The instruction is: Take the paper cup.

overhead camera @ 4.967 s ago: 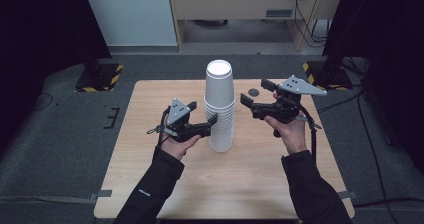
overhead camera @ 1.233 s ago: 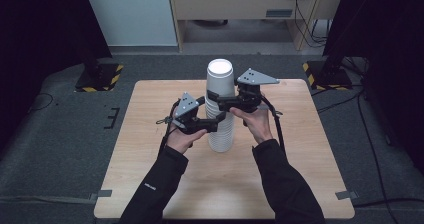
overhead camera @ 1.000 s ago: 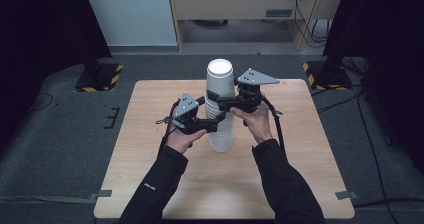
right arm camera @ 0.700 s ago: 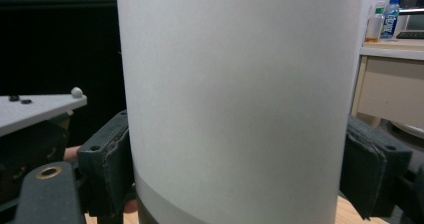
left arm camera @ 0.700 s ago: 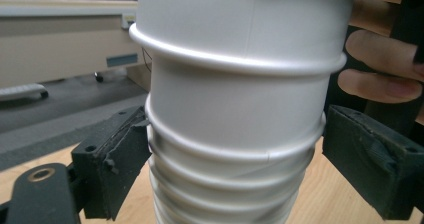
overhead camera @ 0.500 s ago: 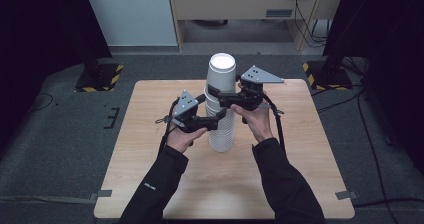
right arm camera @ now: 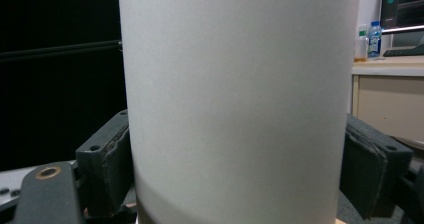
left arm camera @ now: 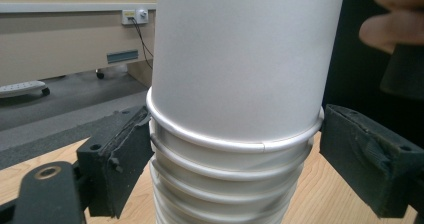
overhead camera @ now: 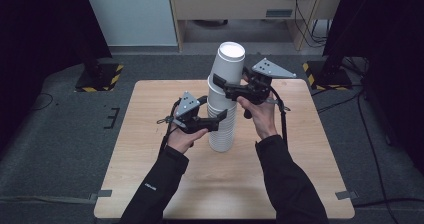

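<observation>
Cups (overhead camera: 222, 119) stacked on bench (overhead camera: 150, 179) — my left gripper (overhead camera: 220, 120) clamps the stack, right gripper (overhead camera: 220, 83) clenches the top cup (overhead camera: 227, 66).

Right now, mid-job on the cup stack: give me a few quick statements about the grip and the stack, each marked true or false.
1. The right gripper clamps the top paper cup. True.
2. The left gripper holds the cup stack near its lower part. True.
3. The top cup lies on its side on the table. False: it is upright, above the stack.
4. The left gripper's jaws sit above the stack's top rim. False: rims run between them.
</observation>
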Available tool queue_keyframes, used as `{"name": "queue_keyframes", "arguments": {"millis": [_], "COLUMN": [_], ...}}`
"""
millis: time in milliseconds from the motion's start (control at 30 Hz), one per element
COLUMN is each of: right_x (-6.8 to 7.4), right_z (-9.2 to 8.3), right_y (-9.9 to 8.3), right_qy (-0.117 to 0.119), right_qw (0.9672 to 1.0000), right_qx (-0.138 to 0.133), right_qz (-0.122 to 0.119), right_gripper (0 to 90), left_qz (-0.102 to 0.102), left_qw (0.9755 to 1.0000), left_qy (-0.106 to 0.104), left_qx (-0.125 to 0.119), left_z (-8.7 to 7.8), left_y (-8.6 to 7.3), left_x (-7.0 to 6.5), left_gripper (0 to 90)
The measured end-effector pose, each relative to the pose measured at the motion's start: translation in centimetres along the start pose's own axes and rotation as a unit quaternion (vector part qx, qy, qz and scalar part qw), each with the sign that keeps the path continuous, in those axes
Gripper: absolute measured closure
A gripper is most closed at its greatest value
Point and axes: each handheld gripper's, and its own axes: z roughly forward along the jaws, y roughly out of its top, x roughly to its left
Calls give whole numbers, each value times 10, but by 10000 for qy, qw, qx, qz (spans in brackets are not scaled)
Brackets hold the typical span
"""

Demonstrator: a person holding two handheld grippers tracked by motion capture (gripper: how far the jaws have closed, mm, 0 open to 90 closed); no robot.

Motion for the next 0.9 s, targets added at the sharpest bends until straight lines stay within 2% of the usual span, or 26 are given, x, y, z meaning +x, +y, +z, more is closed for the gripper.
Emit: {"name": "queue_keyframes", "arguments": {"millis": [100,300,467,733,900], "right_x": [1,4,4,-2,-4], "right_z": [-1,-5,-16,-34,-48], "right_y": [4,17,33,40,38], "right_qy": [-24,28,43,-49,-221], "right_qw": [10000,9994,9978,9973,9970], "right_qx": [-41,-318,-613,-676,-678], "right_qz": [-24,110,241,299,306], "right_gripper": [159,159,159,158,158], "left_qz": [-26,-23,-74,-62,-22], "left_qw": [10000,10000,9999,9999,9998], "left_qy": [4,59,32,83,174], "left_qx": [-25,-39,-102,-73,-69], "left_z": [-1,-5,-9,-14,-21], "left_y": [-1,-3,-4,-10,-13], "left_x": [0,2,3,3,5], "left_gripper": [127,130,155,161,160]}}
